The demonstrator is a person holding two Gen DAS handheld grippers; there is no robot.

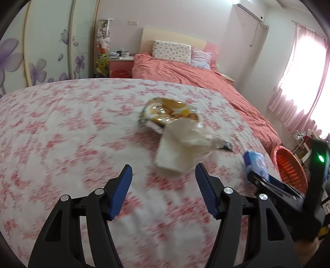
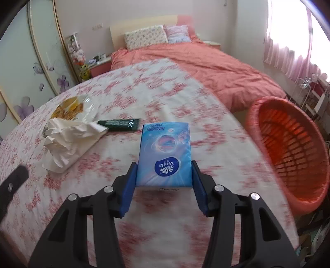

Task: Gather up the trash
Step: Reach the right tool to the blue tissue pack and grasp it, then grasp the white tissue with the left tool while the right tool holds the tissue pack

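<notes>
Tissue pack (image 2: 165, 154) between right gripper's (image 2: 164, 177) pads

This is a bedroom in a home. Beyond the tongs a bed with a salmon-pink quilt (image 1: 206, 76) stands against a cream headboard (image 1: 173, 37), with a floral-print pillow (image 1: 171, 52) and a striped pillow (image 1: 201, 58) at its head. To its left is a pink bedside cabinet (image 1: 120, 65) and a tall clear case of soft toys (image 1: 103, 45). Wardrobe doors printed with purple flowers (image 1: 37, 51) fill the left wall. A white wall-mounted air conditioner (image 1: 249, 12) hangs above, and pink sheer curtains (image 1: 297, 82) cover a bright window on the right.
</notes>
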